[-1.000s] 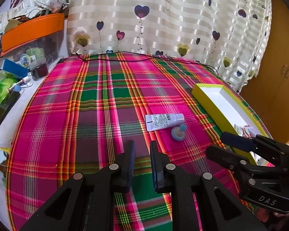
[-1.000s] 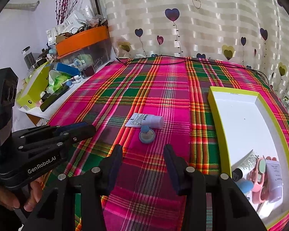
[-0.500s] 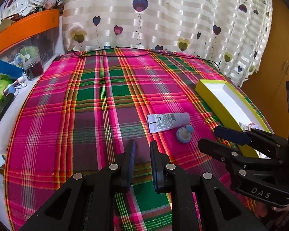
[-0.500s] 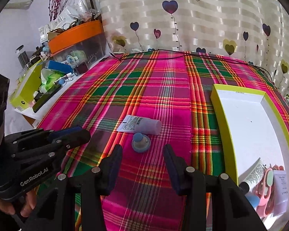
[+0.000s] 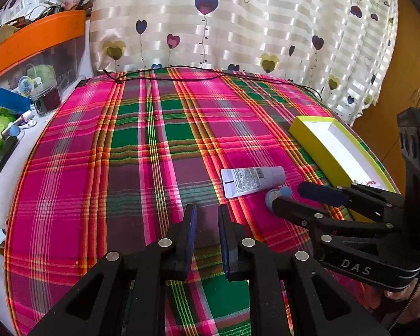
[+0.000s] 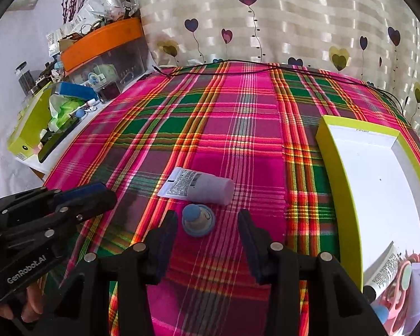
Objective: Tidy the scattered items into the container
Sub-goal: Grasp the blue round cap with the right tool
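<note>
A white tube (image 5: pixel 252 180) (image 6: pixel 201 186) lies on its side on the plaid cloth. Just in front of it sits a small round blue item (image 6: pixel 198 219) (image 5: pixel 274 196), partly hidden by a finger in the left wrist view. My right gripper (image 6: pixel 207 221) (image 5: pixel 291 196) is open wide, its fingertips on either side of the blue item without touching it. My left gripper (image 5: pixel 207 218) (image 6: pixel 103 193) hovers to the left, its jaws a narrow gap apart and empty. The yellow-green box (image 6: pixel 338 168) (image 5: pixel 316 140) at the right holds a tube, pink scissors (image 6: pixel 397 282) and other small items.
A black cable (image 5: pixel 196 77) runs along the table's far edge below the heart-print curtain. An orange-lidded clear bin (image 6: pixel 100 42) and clutter fill the left side shelf. A wooden cabinet (image 5: pixel 406 64) stands at the right. A hand (image 6: pixel 28 308) holds the left gripper.
My right gripper has moved forward and down, so the blue round item now lies between its fingertips. The left gripper has hardly moved.
</note>
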Action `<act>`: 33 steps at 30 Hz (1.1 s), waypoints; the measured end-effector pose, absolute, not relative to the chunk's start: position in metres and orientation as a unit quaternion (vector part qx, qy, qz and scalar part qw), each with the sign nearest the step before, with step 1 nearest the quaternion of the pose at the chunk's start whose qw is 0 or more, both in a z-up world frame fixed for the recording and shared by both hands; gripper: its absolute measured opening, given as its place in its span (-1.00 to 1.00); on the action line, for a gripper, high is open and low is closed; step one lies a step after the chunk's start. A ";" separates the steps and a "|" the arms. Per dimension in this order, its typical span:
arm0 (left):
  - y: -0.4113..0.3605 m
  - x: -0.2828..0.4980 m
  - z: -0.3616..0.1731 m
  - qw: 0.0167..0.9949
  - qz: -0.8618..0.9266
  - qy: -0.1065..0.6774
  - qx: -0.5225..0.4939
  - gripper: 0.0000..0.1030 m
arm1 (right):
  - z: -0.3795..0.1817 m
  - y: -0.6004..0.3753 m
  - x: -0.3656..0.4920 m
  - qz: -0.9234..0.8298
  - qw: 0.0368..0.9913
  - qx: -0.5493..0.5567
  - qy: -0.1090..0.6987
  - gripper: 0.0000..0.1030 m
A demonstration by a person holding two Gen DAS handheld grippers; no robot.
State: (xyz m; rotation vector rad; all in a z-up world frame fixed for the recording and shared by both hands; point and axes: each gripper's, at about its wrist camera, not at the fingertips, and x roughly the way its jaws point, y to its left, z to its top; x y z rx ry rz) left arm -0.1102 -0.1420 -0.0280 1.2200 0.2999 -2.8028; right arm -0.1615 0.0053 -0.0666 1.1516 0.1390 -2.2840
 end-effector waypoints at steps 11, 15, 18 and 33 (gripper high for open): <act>-0.143 -0.116 -0.026 0.024 -0.915 0.095 0.392 -0.69 | -0.072 -0.004 -0.165 -0.850 0.292 0.434 0.065 -0.31; -0.142 -0.119 -0.024 0.014 -0.917 0.094 0.388 -0.69 | -0.073 -0.002 -0.165 -0.850 0.295 0.432 0.062 -0.48; -0.141 -0.122 -0.023 0.004 -0.918 0.095 0.385 -0.68 | -0.072 0.000 -0.164 -0.851 0.295 0.431 0.059 -0.48; -0.131 -0.127 -0.030 -0.043 -0.910 0.105 0.398 -0.58 | -0.058 0.025 -0.181 -0.887 0.219 0.404 0.036 -0.48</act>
